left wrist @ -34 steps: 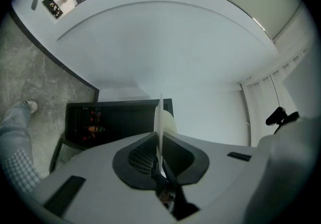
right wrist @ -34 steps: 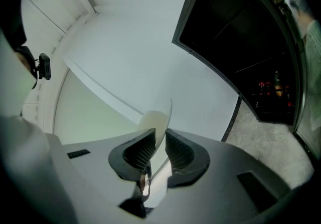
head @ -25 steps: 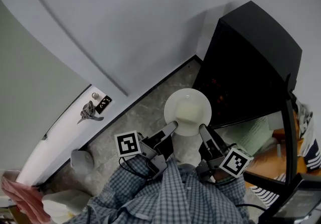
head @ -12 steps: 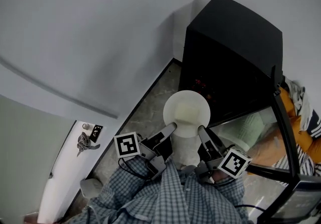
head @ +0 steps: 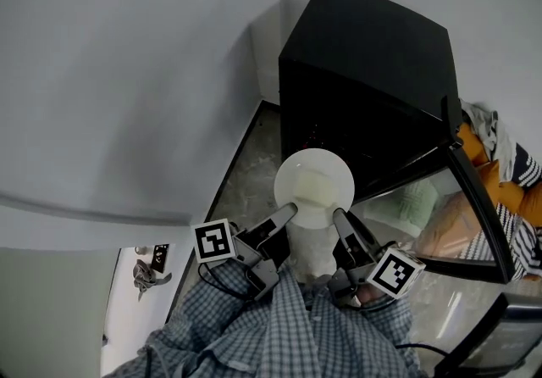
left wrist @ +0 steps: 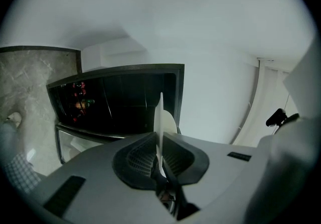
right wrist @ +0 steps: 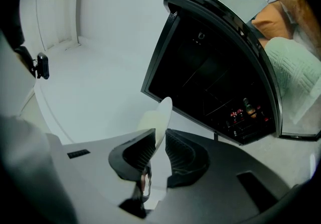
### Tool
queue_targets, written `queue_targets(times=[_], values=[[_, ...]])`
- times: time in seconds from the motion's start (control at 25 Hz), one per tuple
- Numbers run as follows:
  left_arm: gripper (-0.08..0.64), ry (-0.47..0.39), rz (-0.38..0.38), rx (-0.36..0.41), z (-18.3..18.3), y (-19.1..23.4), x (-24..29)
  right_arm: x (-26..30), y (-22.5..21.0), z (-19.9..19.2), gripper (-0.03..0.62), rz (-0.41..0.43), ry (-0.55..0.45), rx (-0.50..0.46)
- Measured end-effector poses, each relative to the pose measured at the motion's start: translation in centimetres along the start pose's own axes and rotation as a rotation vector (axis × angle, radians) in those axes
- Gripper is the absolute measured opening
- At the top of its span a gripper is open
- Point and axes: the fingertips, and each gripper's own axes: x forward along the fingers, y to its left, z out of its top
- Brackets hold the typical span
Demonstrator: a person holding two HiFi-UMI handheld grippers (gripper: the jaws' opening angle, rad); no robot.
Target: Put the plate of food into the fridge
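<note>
Head view: white plate [head: 290, 171] carrying a pale, whitish portion of food [head: 320, 188], held roughly level in the air between both grippers, just in front of the open black fridge [head: 364, 63]. Cannot tell whether the plate's far rim has crossed the opening. Left gripper [head: 290, 210] clenched on the near-left rim; its own view shows the plate [left wrist: 160, 115] edge-on, pinched between the ribbed pads [left wrist: 141, 156] of the left gripper [left wrist: 160, 148]. Right gripper [head: 338, 216] likewise clamped on the near-right rim; in its view the plate [right wrist: 161, 113] sits tilted between the pads [right wrist: 181, 153] of the right gripper [right wrist: 158, 150]. Fridge door [head: 440, 217], glass-paned, swung open to the right. Fridge interior dark; a few small bottles [right wrist: 246, 110] on a low shelf, also seen from the left gripper view [left wrist: 80, 102]. Speckled stone floor [head: 250, 173] beneath the plate. Person's checked shirt [head: 279, 330] at the lower edge of the frame.
</note>
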Motion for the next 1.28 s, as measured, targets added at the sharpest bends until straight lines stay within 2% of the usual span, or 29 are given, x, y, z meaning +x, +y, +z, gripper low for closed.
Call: queue_targets(times=[0.36,0.64,0.8,1.0,1.28], values=[[0.028,0.143,0.004,-0.007,1.9,1.0,2.5,1.1,-1.2,1.1,0.069,-0.077,-0.119,0.015],[0.028,0.218,0.013,-0.013,2.6,1.5,4.0,1.5,-1.9,1.9,0.069,-0.110,-0.178,0.039],[0.028,0.239,0.007,-0.038,2.9,1.8,4.5,1.7,-2.5,1.7,0.069,-0.131,-0.206,0.073],[0.028,0.241,0.005,-0.064,3.4,2.7,4.6,2.2,-2.4,1.8,0.069,-0.112,-0.211,0.045],[0.028,0.269,0.025,-0.057,3.2,3.2,5.0,2.1,-3.3,1.5,0.069,-0.137,-0.231,0.079]])
